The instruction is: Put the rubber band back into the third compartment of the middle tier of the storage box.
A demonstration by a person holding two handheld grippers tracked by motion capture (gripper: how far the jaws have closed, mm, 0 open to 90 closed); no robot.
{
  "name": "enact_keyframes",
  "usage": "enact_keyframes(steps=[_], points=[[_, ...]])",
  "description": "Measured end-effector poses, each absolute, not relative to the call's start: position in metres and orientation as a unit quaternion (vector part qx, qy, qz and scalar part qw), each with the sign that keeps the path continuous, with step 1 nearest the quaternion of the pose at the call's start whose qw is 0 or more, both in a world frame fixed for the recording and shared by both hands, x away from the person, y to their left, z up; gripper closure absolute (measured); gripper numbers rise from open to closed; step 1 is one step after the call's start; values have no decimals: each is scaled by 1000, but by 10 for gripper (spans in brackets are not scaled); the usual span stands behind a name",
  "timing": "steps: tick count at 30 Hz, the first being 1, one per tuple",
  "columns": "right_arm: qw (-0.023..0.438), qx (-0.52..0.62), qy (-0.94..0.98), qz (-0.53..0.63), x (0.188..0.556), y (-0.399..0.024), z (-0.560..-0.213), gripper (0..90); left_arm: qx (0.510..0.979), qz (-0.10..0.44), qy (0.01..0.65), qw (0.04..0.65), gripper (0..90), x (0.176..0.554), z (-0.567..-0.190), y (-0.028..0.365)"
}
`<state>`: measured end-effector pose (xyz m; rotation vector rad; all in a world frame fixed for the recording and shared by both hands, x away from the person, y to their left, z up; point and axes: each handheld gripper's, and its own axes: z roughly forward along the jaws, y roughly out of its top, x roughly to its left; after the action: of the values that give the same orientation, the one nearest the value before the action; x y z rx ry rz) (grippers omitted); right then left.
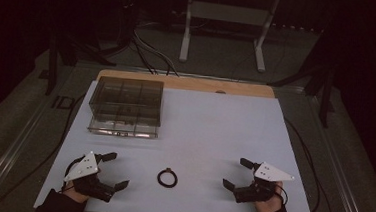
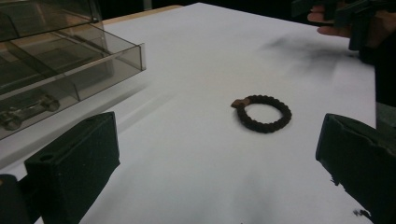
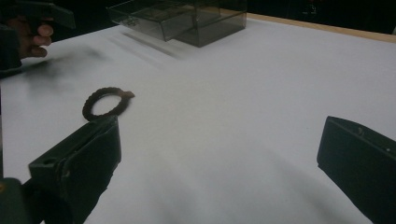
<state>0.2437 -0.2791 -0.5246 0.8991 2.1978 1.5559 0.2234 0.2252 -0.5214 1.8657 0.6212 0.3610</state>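
A dark braided bracelet [image 1: 167, 178] lies flat on the white table top [image 1: 214, 128], near the front edge and between my two hands; in the left gripper view the bracelet [image 2: 264, 113] has a small brown tag. My left gripper [image 1: 114, 170] rests at the front left, open, with nothing between its jaws. At the front right my right gripper [image 1: 237, 173] is open too, and empty. A smoky clear drawer box [image 1: 126, 106] stands at the back left with its lower drawer pulled out.
The drawer box [image 2: 56, 60] has divided compartments, and a small metal item lies in the open drawer. A wooden strip [image 1: 187, 83] edges the table's far side. Cables and a white stand's legs [image 1: 221, 33] lie on the floor behind.
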Motion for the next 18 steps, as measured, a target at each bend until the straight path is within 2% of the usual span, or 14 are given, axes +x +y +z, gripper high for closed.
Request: enact_keyframes(steps=[18], points=[[148, 309, 760, 553, 243, -279, -521, 0, 784, 158, 264, 539, 3, 223, -520, 227]])
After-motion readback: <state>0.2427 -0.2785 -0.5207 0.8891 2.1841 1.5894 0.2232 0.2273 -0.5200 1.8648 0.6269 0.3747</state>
